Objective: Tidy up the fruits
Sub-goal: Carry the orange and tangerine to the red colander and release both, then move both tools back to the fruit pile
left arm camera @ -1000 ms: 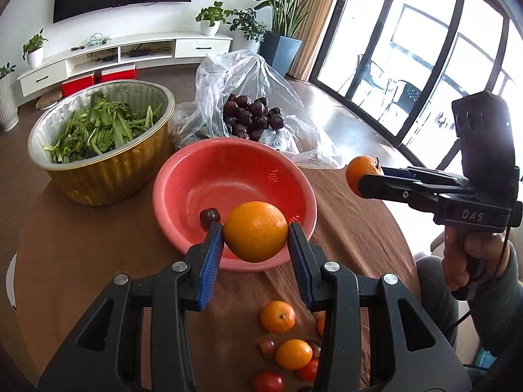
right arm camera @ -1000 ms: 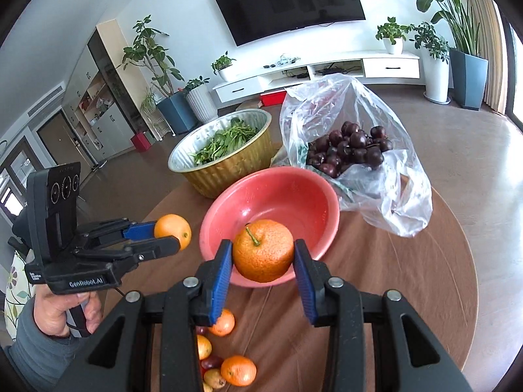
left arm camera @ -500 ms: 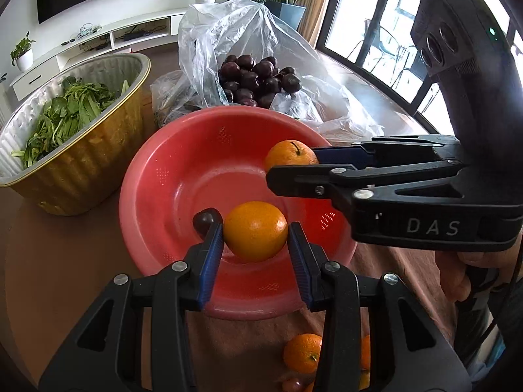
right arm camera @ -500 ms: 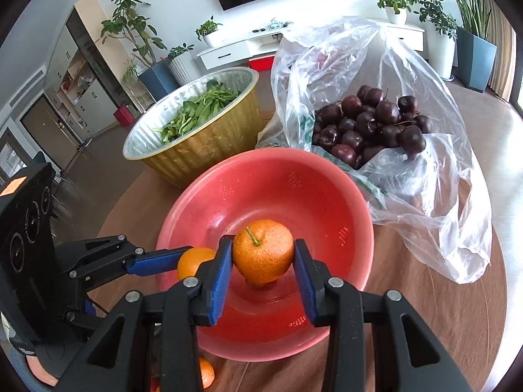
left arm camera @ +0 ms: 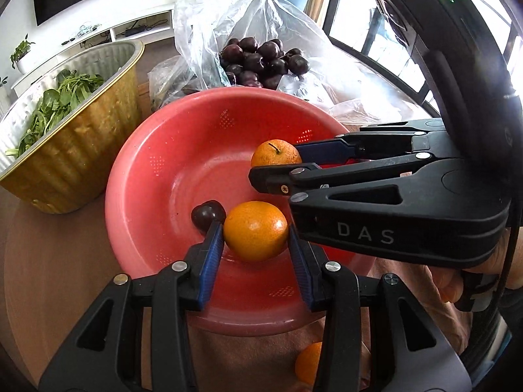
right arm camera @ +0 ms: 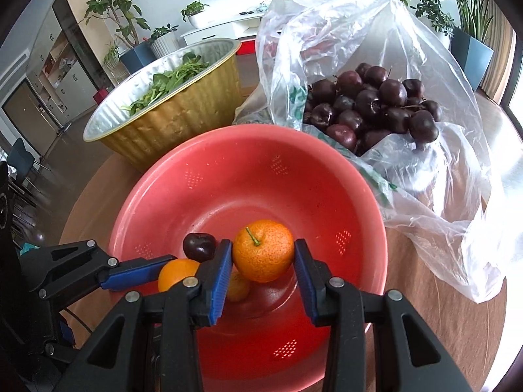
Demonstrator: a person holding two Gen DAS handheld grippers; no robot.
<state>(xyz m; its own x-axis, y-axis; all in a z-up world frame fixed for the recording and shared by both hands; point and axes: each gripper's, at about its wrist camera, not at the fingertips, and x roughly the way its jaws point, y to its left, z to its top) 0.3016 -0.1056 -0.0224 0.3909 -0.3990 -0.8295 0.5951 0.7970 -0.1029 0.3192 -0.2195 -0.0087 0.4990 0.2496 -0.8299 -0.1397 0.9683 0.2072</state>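
A red colander bowl (left arm camera: 170,150) (right arm camera: 248,150) stands on the round table with one dark cherry (left arm camera: 208,214) (right arm camera: 199,246) in it. My left gripper (left arm camera: 255,240) is shut on an orange (left arm camera: 255,230) and holds it low inside the bowl; that orange also shows in the right wrist view (right arm camera: 176,274). My right gripper (right arm camera: 263,256) is shut on a stemmed orange (right arm camera: 263,254), also inside the bowl, just right of the left one; it shows in the left wrist view (left arm camera: 276,153) too.
A clear plastic bag of dark cherries (right arm camera: 376,107) (left arm camera: 261,60) lies behind the bowl on the right. A gold foil tub of leafy greens (left arm camera: 65,121) (right arm camera: 170,104) stands behind on the left. A loose orange (left arm camera: 309,362) lies on the table in front.
Both grippers have moved forward and down with their oranges, from in front of and beside the bowl to low inside it. Both stay shut.
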